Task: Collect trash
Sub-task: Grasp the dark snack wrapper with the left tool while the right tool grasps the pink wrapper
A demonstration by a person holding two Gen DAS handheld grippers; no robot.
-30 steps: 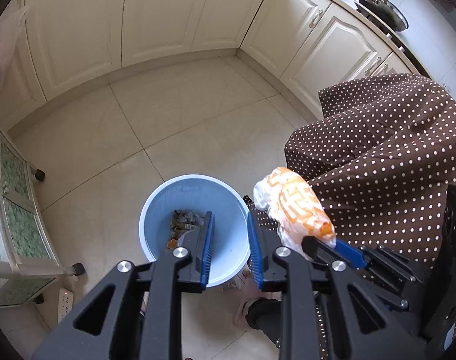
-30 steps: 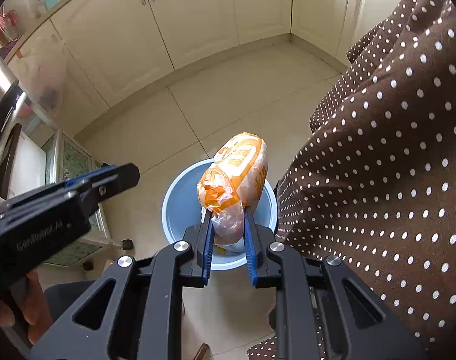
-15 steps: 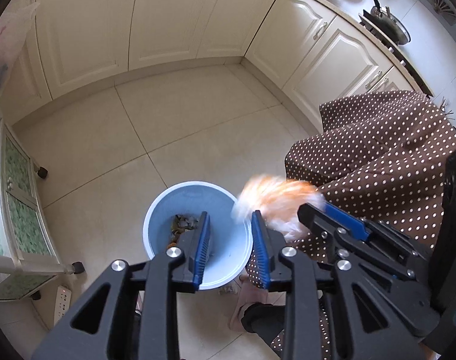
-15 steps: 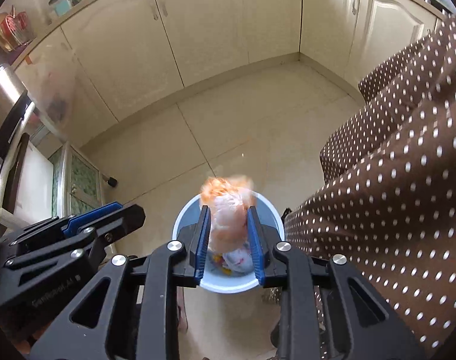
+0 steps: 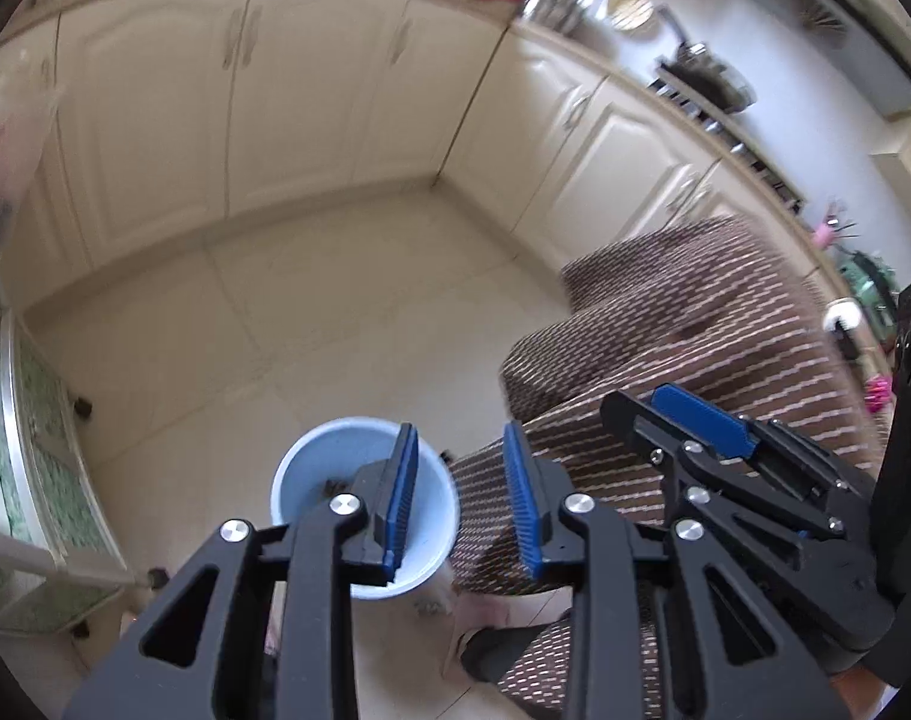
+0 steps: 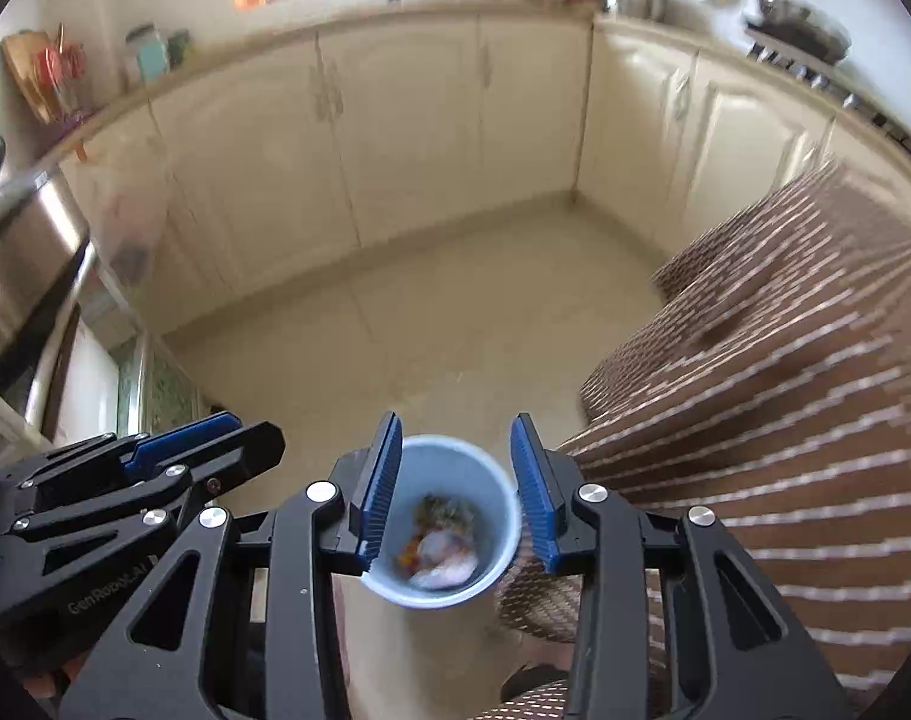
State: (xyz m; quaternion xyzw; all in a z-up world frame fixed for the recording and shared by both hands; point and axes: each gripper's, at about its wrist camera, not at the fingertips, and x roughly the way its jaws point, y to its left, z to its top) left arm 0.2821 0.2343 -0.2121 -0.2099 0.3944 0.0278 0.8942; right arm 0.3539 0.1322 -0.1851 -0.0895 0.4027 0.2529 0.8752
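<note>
A pale blue bin point(image 6: 449, 522) stands on the floor far below both grippers, with trash in it: a blurred whitish-orange bag point(image 6: 446, 558) lies on top of darker scraps. My right gripper point(image 6: 455, 483) hangs high over the bin, its jaws opening and nothing between them. In the left wrist view the bin point(image 5: 335, 474) shows behind my left gripper point(image 5: 461, 501), whose jaws are also opening and hold nothing. The right gripper's black frame point(image 5: 725, 450) appears to its right, and the left gripper's frame point(image 6: 137, 480) shows at the left of the right wrist view.
A table under a brown dotted cloth point(image 5: 695, 324) stands right of the bin. Cream cabinets point(image 6: 407, 132) line the far walls, with a stove and pan point(image 5: 707, 78) on the counter. A small wheeled cart point(image 5: 29, 450) stands at the left. Tiled floor point(image 5: 305, 324) lies open beyond the bin.
The orange-white bag left the right gripper's jaws and dropped into the bin. Both grippers rose well above the bin, tilted up, and their jaws widened.
</note>
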